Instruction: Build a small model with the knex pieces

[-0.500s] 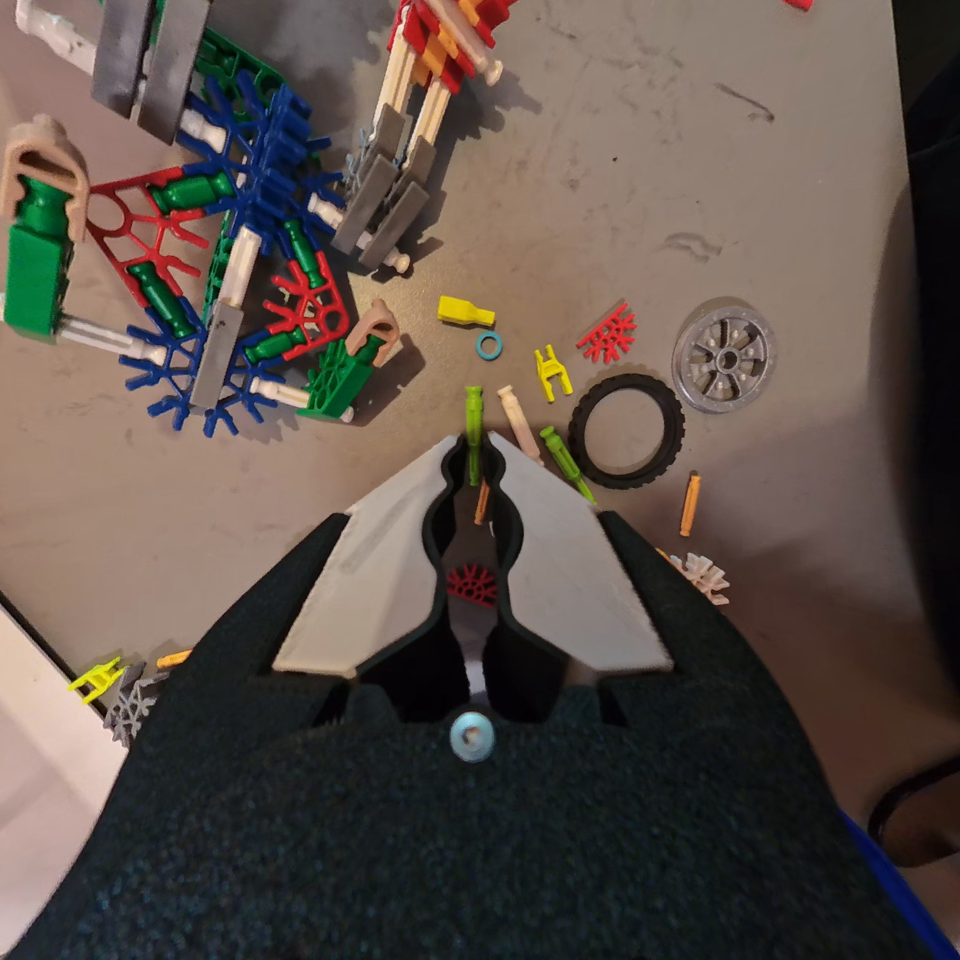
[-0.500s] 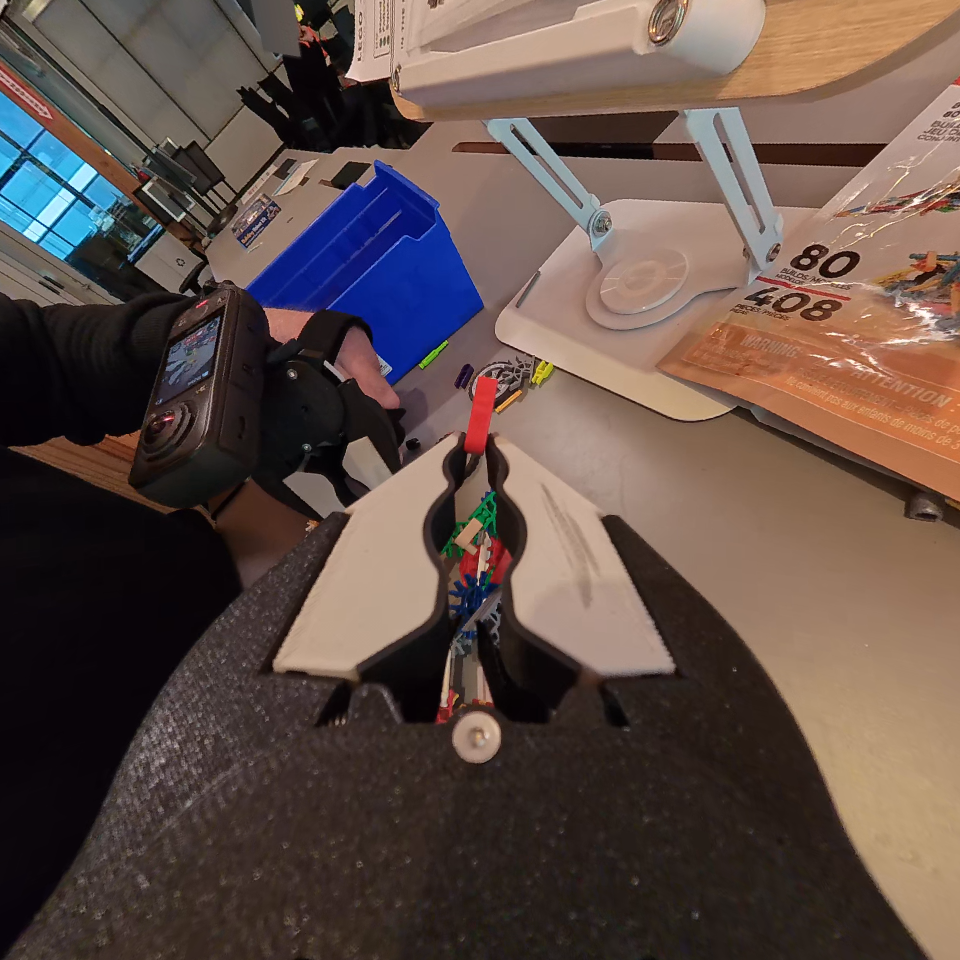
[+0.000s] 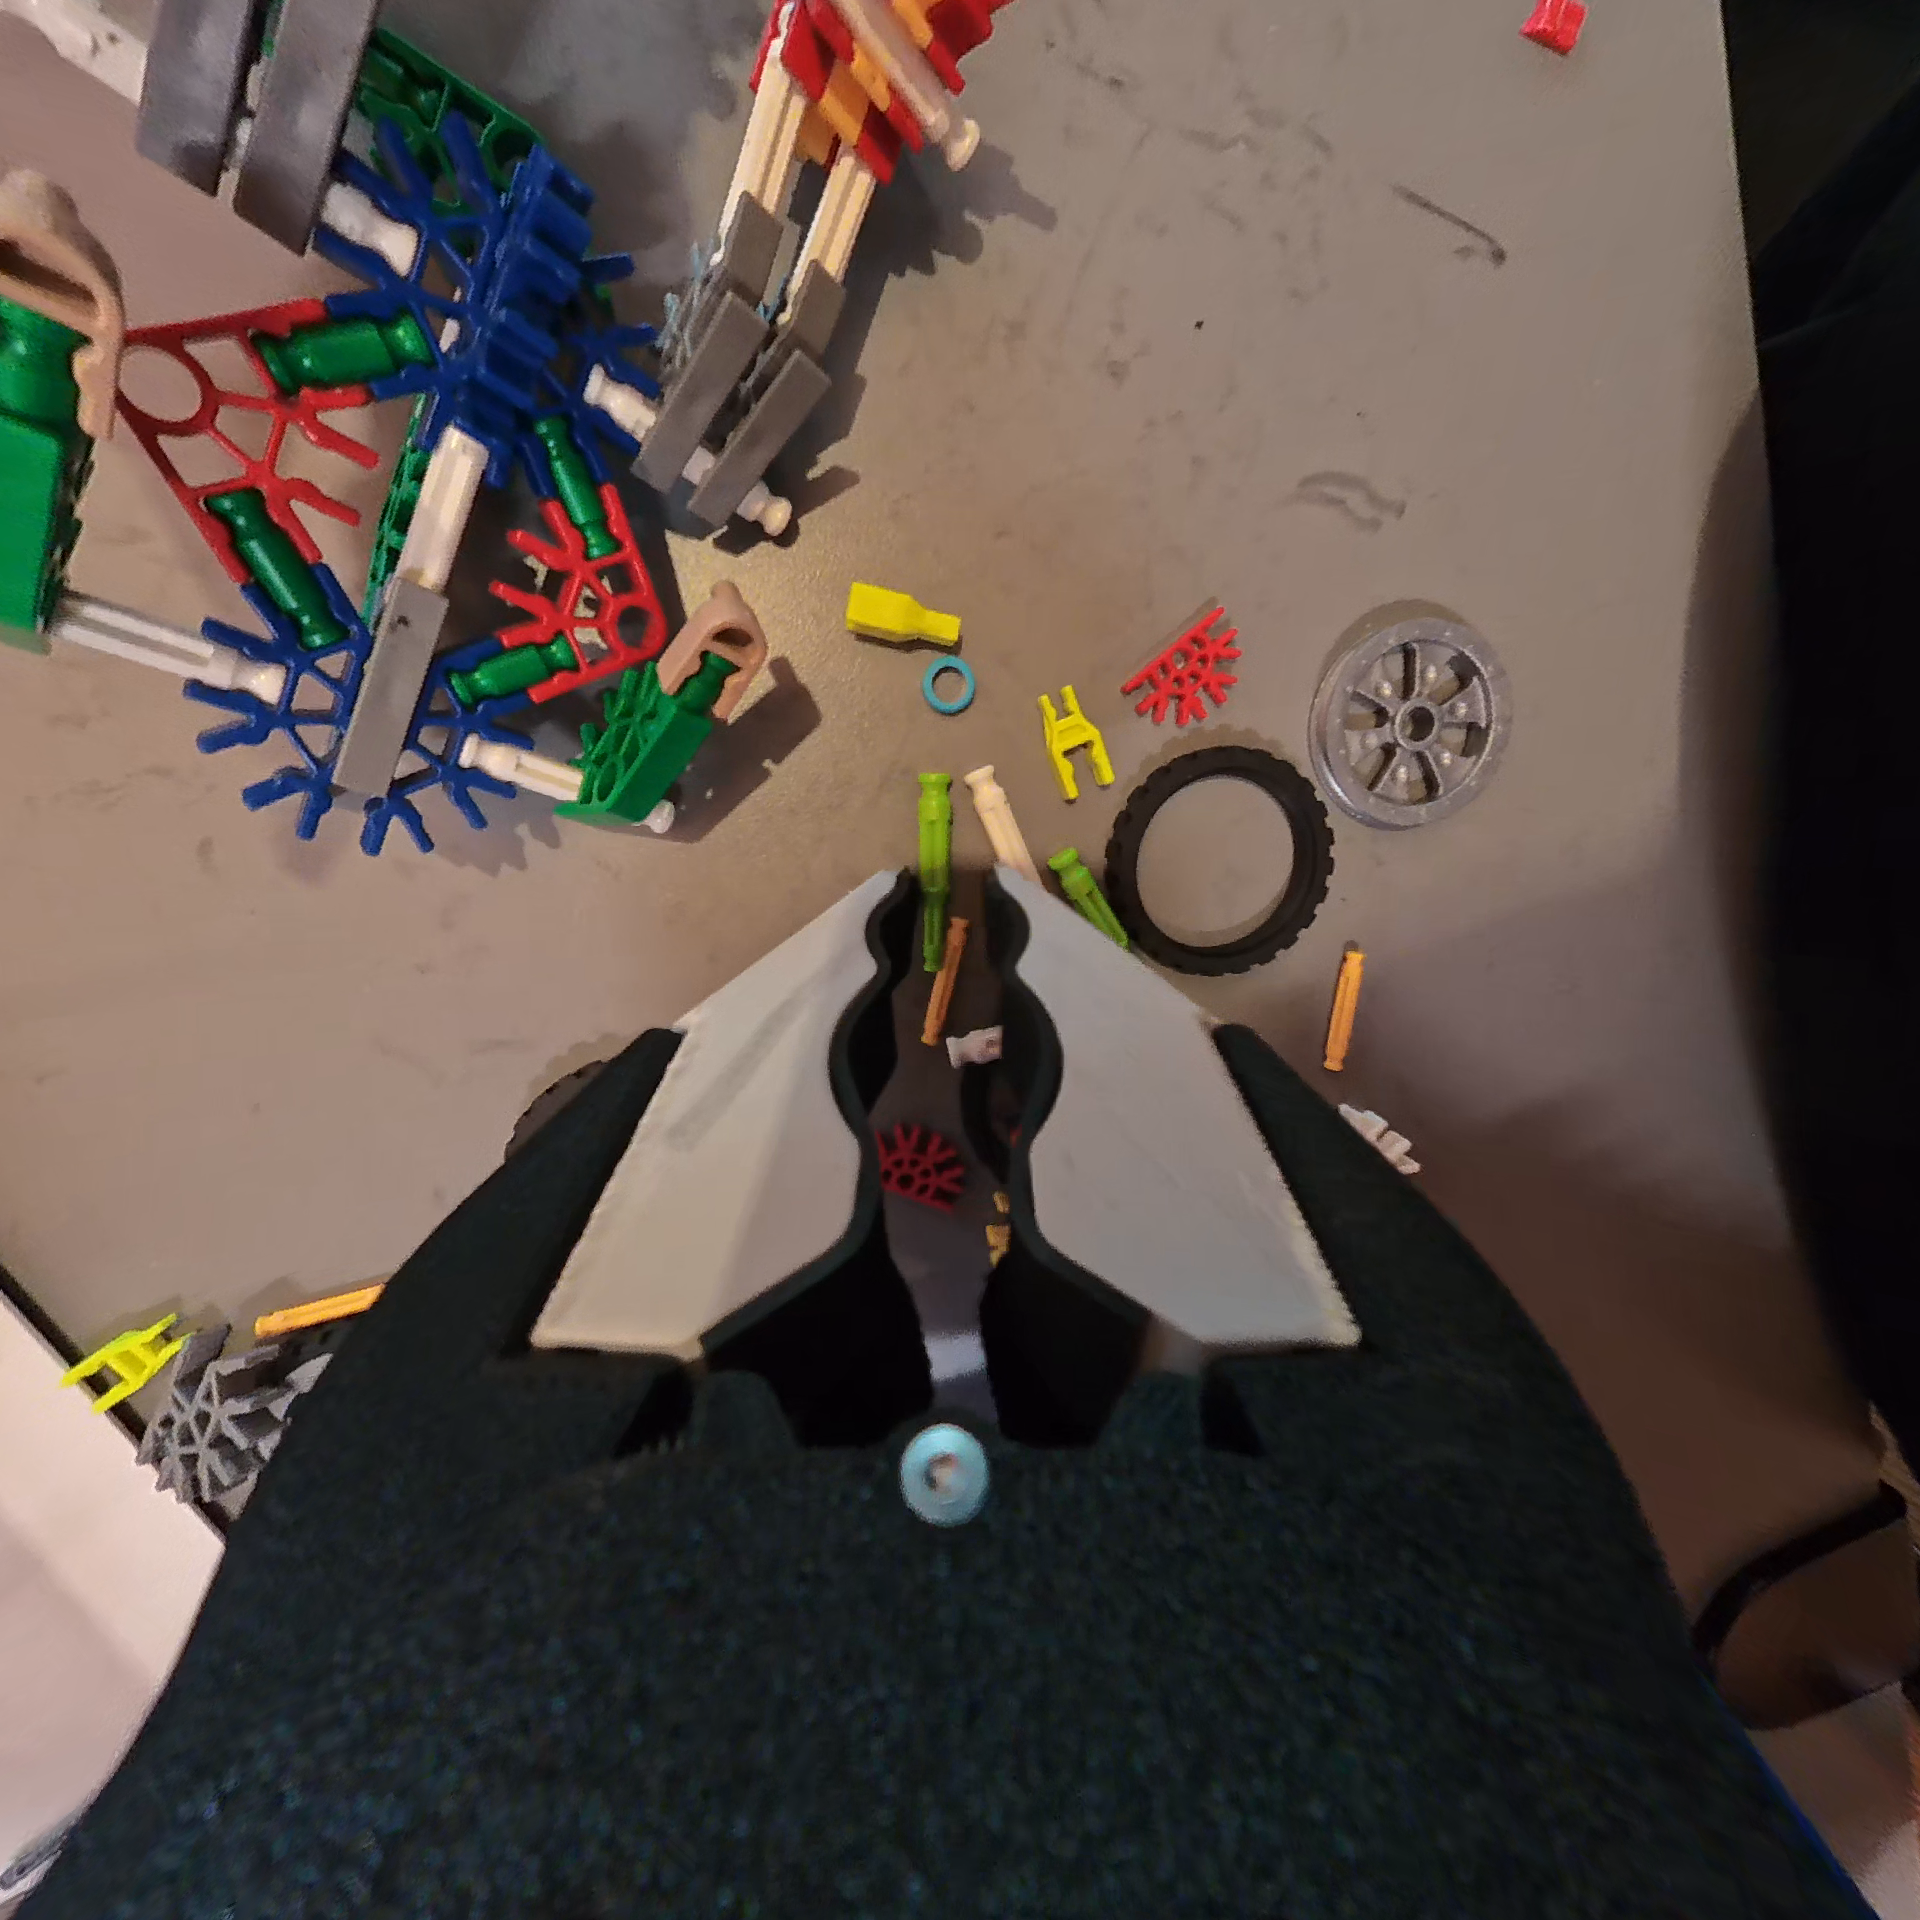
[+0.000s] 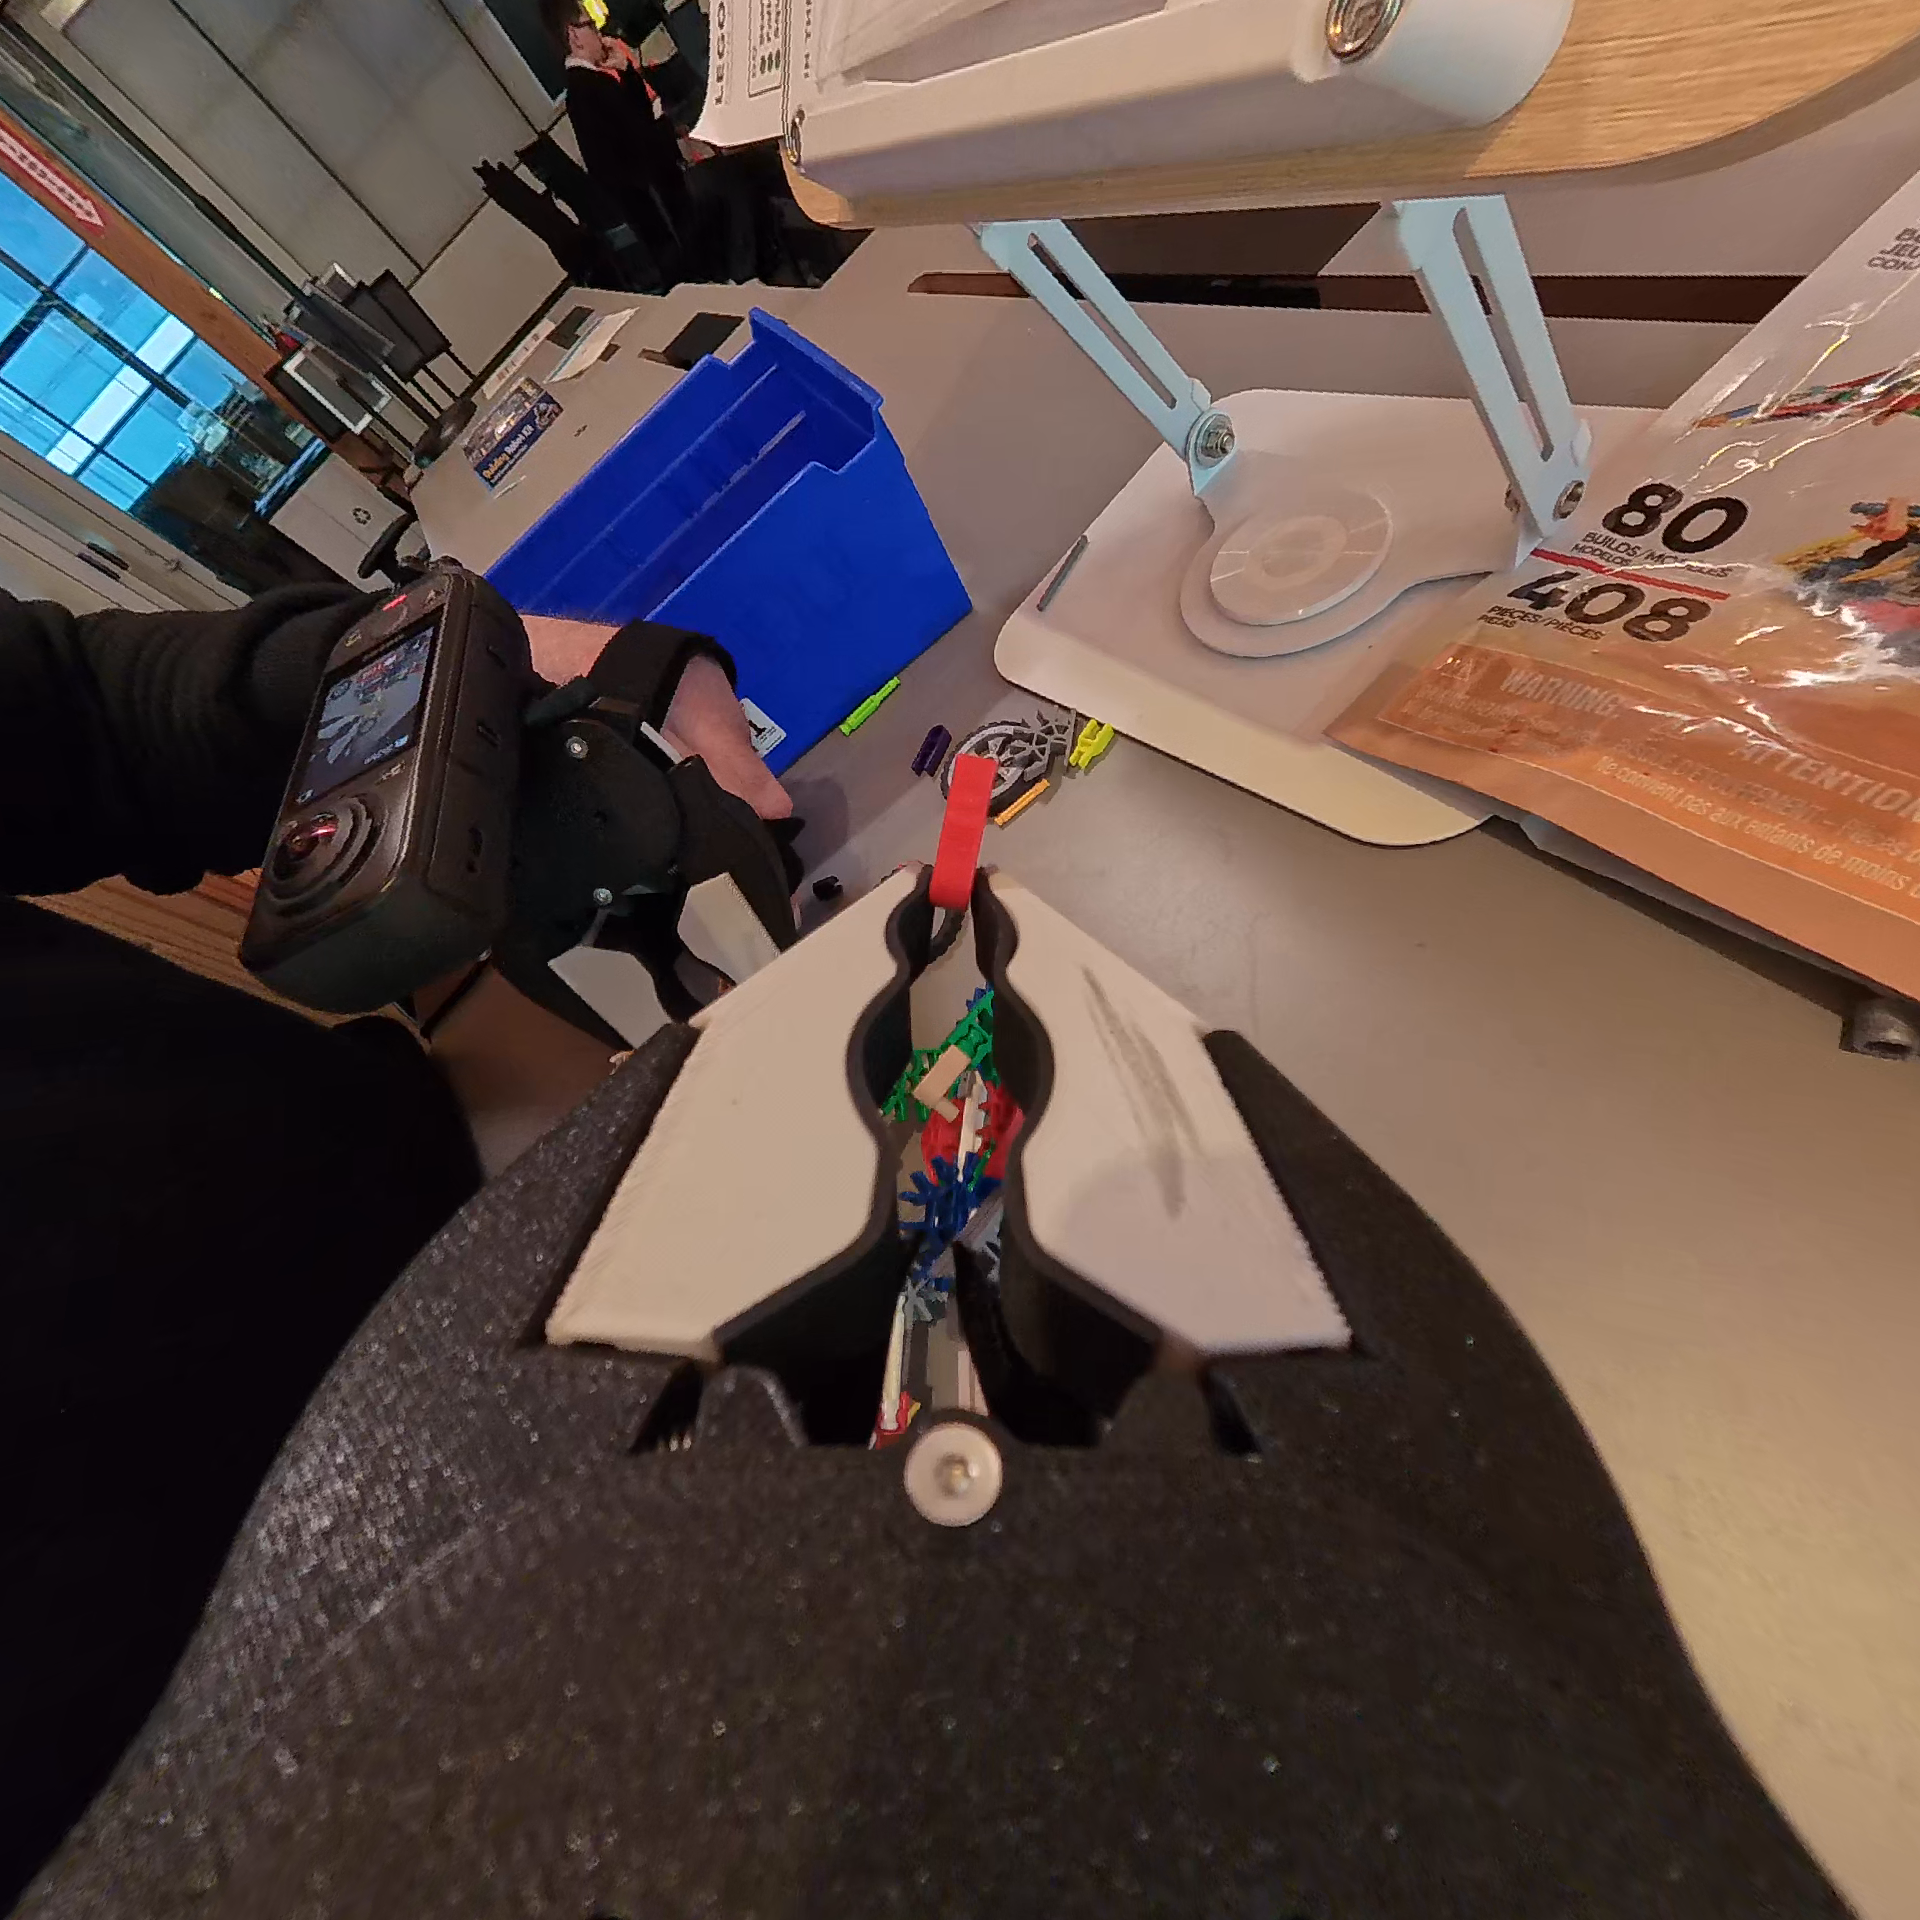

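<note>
R tongs (image 4: 948, 883) grip 1 red piece (image 4: 960, 831); 2 lime rods (image 3: 933, 831) below L tongs (image 3: 943, 888).

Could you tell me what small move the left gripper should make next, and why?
Probably lower and close on the lime rod: the left gripper is open with that rod lying between its tips, while the right gripper is occupied, pinching a red piece.

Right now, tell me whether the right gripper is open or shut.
Shut on a piece. The right gripper has its fingertips pinched on the lower end of a red rod, which sticks up past the tips, clear of the table.
</note>
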Demonstrator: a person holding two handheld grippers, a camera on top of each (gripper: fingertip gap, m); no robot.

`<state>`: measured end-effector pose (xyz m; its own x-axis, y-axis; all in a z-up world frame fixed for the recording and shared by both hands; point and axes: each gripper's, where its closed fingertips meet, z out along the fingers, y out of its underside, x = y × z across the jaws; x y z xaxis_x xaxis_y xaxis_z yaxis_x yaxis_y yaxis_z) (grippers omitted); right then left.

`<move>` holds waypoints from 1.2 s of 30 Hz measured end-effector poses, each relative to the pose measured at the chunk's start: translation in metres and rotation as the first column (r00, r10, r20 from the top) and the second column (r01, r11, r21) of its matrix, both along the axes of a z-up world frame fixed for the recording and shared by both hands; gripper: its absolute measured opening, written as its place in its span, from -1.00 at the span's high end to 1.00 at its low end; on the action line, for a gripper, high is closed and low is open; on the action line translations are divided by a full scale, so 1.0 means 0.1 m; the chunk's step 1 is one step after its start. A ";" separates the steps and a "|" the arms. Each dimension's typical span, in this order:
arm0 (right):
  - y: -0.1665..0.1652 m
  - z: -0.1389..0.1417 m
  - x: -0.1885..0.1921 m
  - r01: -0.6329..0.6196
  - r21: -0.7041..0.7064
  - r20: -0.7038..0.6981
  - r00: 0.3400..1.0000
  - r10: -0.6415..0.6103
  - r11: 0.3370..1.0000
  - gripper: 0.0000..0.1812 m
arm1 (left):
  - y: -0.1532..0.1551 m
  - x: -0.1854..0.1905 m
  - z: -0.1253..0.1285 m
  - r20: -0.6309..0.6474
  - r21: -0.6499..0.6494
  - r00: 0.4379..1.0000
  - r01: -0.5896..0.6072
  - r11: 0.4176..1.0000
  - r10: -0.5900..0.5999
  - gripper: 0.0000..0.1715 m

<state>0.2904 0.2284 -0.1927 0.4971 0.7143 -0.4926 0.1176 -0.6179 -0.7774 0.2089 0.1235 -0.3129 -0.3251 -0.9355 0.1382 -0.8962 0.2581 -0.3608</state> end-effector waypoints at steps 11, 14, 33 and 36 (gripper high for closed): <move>0.01 -0.01 -0.05 -0.010 -0.002 0.000 1.000 0.010 1.000 0.93 | -0.02 -0.01 0.01 0.011 -0.013 1.000 -0.014 1.000 0.014 0.83; 0.01 -0.01 -0.06 -0.012 -0.002 -0.001 1.000 0.012 1.000 0.93 | -0.02 0.00 0.01 0.013 -0.011 1.000 -0.019 1.000 0.019 0.80; 0.00 0.08 -0.17 -0.039 0.016 0.005 0.999 0.039 0.999 0.93 | 0.04 0.02 0.34 0.161 0.069 0.981 -0.123 0.990 0.111 0.91; -0.01 0.10 -0.21 -0.048 0.018 0.005 0.999 0.048 0.999 0.93 | 0.06 0.01 0.47 0.213 0.073 0.967 -0.158 0.985 0.140 0.95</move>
<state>0.2699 0.2273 -0.1831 0.4640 0.7461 -0.4775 0.1504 -0.5976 -0.7876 0.2103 0.1298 -0.2661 -0.1939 -0.9810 -0.0031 -0.8356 0.1668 -0.5234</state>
